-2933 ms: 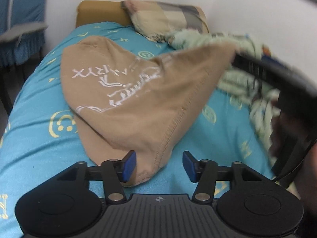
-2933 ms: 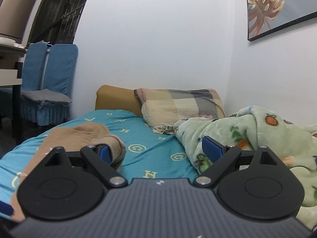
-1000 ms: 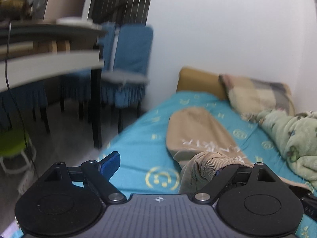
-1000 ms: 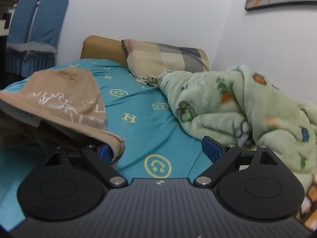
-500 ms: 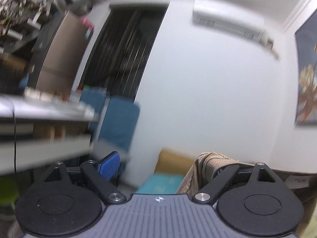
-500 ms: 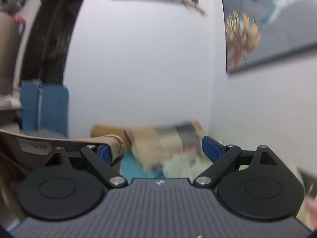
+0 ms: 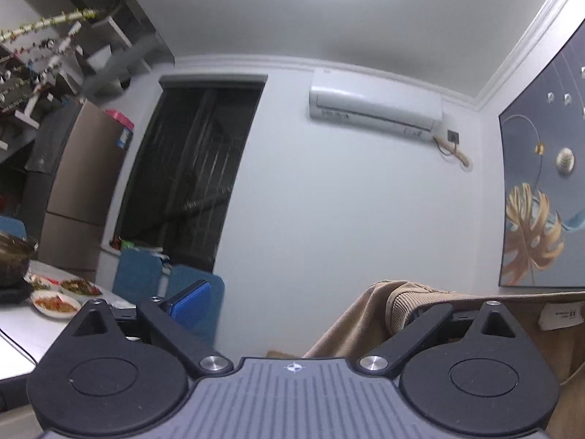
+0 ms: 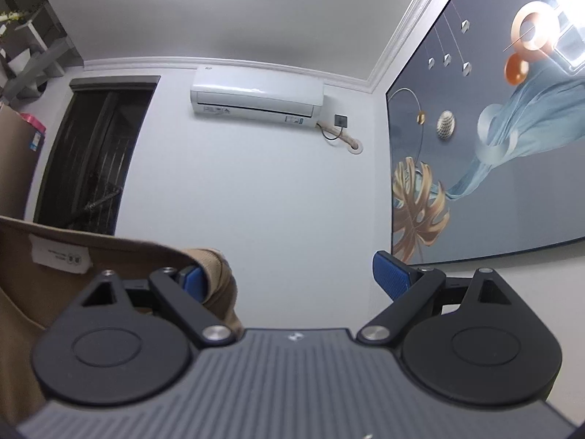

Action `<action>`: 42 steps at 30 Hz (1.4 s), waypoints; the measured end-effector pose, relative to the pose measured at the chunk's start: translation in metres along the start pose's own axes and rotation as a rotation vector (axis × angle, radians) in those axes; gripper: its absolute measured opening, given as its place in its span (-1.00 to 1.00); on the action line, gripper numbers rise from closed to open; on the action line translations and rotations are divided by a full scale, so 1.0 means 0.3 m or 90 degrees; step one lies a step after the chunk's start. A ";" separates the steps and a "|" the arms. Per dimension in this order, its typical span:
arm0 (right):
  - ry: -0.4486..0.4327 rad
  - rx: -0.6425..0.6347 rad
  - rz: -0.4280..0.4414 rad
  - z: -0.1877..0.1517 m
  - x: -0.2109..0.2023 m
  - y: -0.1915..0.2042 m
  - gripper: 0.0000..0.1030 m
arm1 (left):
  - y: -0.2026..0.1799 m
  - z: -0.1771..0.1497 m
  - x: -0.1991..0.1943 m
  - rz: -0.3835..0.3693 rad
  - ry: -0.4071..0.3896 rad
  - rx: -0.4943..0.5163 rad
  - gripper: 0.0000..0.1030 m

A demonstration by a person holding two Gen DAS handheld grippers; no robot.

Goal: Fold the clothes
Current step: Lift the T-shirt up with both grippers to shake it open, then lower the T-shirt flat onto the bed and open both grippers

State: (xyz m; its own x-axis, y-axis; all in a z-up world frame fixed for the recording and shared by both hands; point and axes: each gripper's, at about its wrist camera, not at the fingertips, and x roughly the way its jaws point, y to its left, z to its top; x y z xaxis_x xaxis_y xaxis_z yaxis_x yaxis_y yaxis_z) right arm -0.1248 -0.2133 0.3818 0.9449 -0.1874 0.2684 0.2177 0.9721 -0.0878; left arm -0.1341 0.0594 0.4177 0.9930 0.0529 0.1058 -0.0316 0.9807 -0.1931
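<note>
The tan garment (image 7: 365, 329) is held up in the air, low and to the right of the wall air conditioner (image 7: 376, 109) in the left wrist view. It runs taut toward the other tool, with a white label (image 8: 60, 256) near its top edge.

The left gripper (image 7: 298, 303) has its fingers spread wide. The garment's ribbed edge (image 7: 406, 301) is only looped over the finger below the air conditioner's right end, and the other blue pad is bare. The right gripper (image 8: 292, 276) is likewise spread, with the ribbed edge wrapped round the finger under the air conditioner's left end. Neither pair is pinching the cloth.

I judge slipping to be the main risk. Hooked on one finger at each end, the cloth could slide off if either tool tilts or the two drift together and the stretch goes slack. One corner would then drop and spoil the fold line.

Far down and left of the air conditioner, a desk (image 7: 22, 340) carries two plates (image 7: 55, 301) of reddish and green food and a dark bowl (image 7: 11, 259), whose contents are not visible. A swinging hem could reach them.
</note>
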 end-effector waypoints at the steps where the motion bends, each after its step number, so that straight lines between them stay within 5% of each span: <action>1: 0.010 -0.003 -0.002 -0.030 0.004 0.001 0.80 | -0.004 0.008 -0.002 -0.005 0.002 0.000 0.93; 10: 0.197 0.001 0.006 -0.569 0.288 0.062 0.80 | 0.116 -0.613 0.445 -0.028 0.154 -0.012 0.93; 17: 0.338 0.004 0.013 -1.000 0.680 0.109 0.80 | 0.137 -1.011 0.894 -0.018 0.259 0.017 0.93; 23: 0.351 0.033 -0.017 -1.259 1.088 0.202 0.80 | 0.121 -1.190 1.434 0.002 0.253 0.068 0.93; 28: 0.324 0.010 -0.046 -1.530 1.422 0.341 0.80 | 0.132 -1.474 1.896 0.033 0.268 0.087 0.94; 35: 0.440 -0.026 -0.011 -2.053 1.691 0.497 0.79 | 0.244 -2.031 2.299 0.053 0.418 0.076 0.94; 40: 0.587 -0.021 0.035 -2.281 1.752 0.554 0.79 | 0.282 -2.264 2.363 0.012 0.580 0.085 0.90; 42: 0.675 -0.042 0.086 -2.340 1.770 0.584 0.79 | 0.266 -2.308 2.369 -0.013 0.641 0.142 0.85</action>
State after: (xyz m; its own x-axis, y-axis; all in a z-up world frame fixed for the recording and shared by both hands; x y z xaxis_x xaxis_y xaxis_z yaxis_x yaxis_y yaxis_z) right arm 0.5868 -0.2419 -0.1645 0.6857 -0.1362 -0.7150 0.0777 0.9904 -0.1142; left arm 0.6480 0.0448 -0.1979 0.6261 -0.0454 -0.7784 0.0680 0.9977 -0.0035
